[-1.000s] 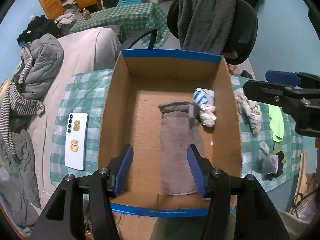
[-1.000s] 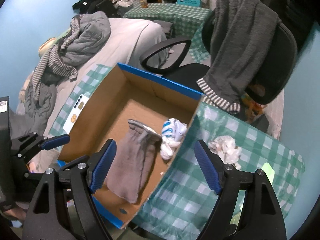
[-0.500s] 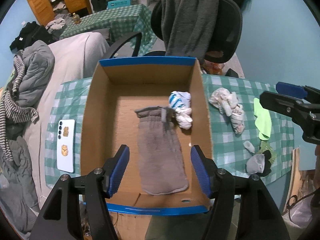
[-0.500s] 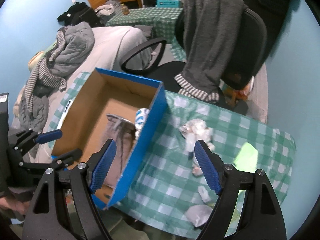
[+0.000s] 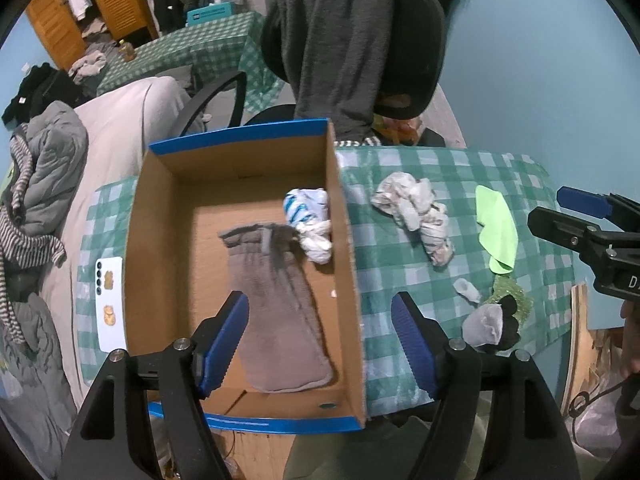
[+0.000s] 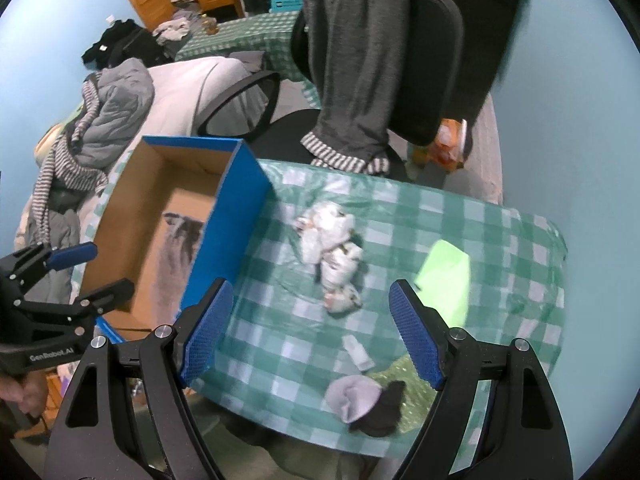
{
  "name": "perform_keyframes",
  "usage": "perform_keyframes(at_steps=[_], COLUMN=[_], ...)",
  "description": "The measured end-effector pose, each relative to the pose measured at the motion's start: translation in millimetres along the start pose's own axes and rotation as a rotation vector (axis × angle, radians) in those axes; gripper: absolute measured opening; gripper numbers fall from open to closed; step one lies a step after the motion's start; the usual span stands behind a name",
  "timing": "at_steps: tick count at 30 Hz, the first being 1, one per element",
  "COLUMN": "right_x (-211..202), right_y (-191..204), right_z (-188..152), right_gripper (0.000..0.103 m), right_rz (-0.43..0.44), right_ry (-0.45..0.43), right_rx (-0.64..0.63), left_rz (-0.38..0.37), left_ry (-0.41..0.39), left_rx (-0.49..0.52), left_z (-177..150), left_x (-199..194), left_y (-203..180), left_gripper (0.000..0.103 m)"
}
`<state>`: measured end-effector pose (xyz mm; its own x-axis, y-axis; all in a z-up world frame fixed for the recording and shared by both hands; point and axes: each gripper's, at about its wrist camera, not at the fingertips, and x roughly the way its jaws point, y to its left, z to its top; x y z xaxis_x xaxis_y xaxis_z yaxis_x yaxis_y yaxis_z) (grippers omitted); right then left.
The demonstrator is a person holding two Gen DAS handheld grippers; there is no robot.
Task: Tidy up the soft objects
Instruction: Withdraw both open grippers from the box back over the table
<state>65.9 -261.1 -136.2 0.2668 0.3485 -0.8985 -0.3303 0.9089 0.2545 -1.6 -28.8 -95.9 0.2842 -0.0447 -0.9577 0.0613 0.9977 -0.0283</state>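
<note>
A cardboard box (image 5: 158, 216) with blue rims stands on the green checked table (image 5: 396, 264). In it lie a grey sock (image 5: 276, 304) and a blue-white bundle (image 5: 308, 220). On the table to its right lie a white patterned sock pile (image 5: 420, 212), a lime green cloth (image 5: 496, 228) and a grey-and-black sock pair (image 5: 490, 324). My left gripper (image 5: 320, 344) is open and empty above the box's near right corner. My right gripper (image 6: 312, 332) is open and empty above the table, over the white pile (image 6: 332, 252) and the grey-black pair (image 6: 364, 404).
A white phone (image 5: 109, 300) lies left of the box. An office chair (image 5: 356, 40) draped with a dark sweater stands behind the table. A bed with piled clothes (image 5: 44, 184) is at the left. The table's near edge is close below the grippers.
Both grippers have moved to the right, away from the box and toward the socks on the table. Both stay open and empty. Nothing on the table has moved.
</note>
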Motion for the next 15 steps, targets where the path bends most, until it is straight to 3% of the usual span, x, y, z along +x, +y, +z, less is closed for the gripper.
perform_keyframes(at_steps=[15], right_x=[-14.1], right_y=[-64.8], right_z=[-25.4], right_gripper=[0.081], right_rz=[-0.045], right_ry=[0.016], right_rx=[0.093], left_rz=[-0.051], left_ry=[0.048], left_rx=[0.004], left_z=[11.8], left_x=[12.3], left_y=[-45.2], left_gripper=[0.077])
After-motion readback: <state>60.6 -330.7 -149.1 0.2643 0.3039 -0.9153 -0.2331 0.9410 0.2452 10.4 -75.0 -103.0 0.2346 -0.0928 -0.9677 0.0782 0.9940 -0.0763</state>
